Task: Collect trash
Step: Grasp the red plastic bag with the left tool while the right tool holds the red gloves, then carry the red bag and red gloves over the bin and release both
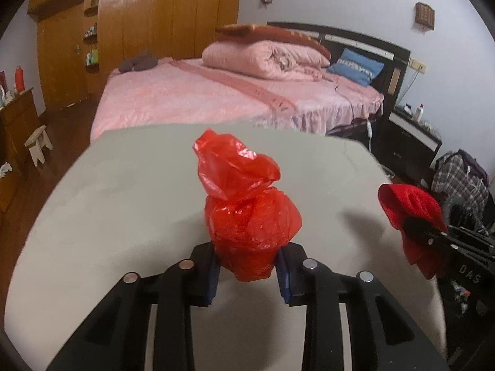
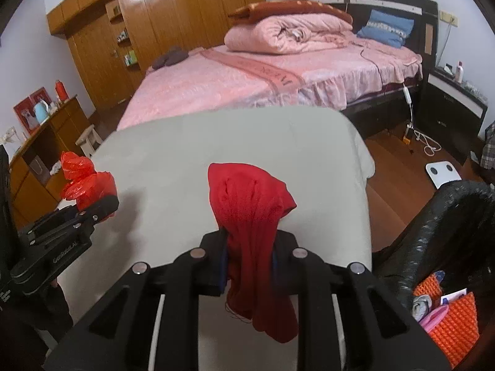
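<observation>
A knotted red plastic bag (image 1: 247,216) stands upright between the blue pads of my left gripper (image 1: 249,259), which is shut on its lower part just above the grey-covered table (image 1: 123,201). In the right wrist view a limp red cloth (image 2: 247,204) hangs between the fingers of my right gripper (image 2: 250,247), which is shut on it above the same table (image 2: 173,154). Each gripper shows in the other's view: the right gripper (image 1: 414,225) with the cloth (image 1: 405,201) at the table's right edge, the left gripper (image 2: 105,204) with the bag (image 2: 80,176) at the left.
A bin lined with a black bag (image 2: 448,216) stands low to the right of the table, with orange and pink items (image 2: 454,318) in it. Beyond the table is a pink bed (image 1: 201,92). A white stool (image 1: 38,143) and a floor scale (image 2: 441,171) flank the table.
</observation>
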Action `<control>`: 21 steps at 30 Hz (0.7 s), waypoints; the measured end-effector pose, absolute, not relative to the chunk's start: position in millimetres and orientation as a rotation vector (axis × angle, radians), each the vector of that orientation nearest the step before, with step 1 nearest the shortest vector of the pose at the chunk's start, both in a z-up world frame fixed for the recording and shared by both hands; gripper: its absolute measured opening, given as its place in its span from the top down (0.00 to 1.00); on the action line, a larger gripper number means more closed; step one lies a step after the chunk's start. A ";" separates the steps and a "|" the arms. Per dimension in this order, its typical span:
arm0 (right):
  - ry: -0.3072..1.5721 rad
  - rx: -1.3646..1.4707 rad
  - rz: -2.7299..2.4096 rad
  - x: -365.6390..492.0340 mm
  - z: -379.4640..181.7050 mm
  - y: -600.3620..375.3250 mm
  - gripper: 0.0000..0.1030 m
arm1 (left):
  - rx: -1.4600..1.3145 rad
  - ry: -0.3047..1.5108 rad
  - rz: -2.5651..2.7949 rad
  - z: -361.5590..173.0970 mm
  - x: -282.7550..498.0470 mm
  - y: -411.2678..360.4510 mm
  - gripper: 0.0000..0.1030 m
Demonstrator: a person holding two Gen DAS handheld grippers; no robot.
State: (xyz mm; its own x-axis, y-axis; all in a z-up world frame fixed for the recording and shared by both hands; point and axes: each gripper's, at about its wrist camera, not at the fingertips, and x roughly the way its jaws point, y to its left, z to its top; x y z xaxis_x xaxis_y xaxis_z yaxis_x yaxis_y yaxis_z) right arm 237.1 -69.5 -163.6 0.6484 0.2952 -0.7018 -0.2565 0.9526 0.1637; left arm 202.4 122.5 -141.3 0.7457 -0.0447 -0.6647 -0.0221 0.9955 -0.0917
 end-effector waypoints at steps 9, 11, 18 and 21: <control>0.736 0.047 0.336 207.8 -123.3 -78.2 0.81 | -0.065 0.666 -0.020 -99.1 175.9 96.7 0.70; 0.721 0.048 0.338 200.2 -115.0 -82.3 0.81 | -0.062 0.655 -0.019 -91.5 169.7 91.3 0.70; 0.670 0.056 0.328 174.6 -86.9 -106.4 0.81 | -0.063 0.626 -0.032 -72.5 148.2 73.6 0.70; 0.650 0.060 0.324 163.7 -77.1 -118.4 0.81 | -0.059 0.616 -0.045 -64.5 140.2 63.5 0.70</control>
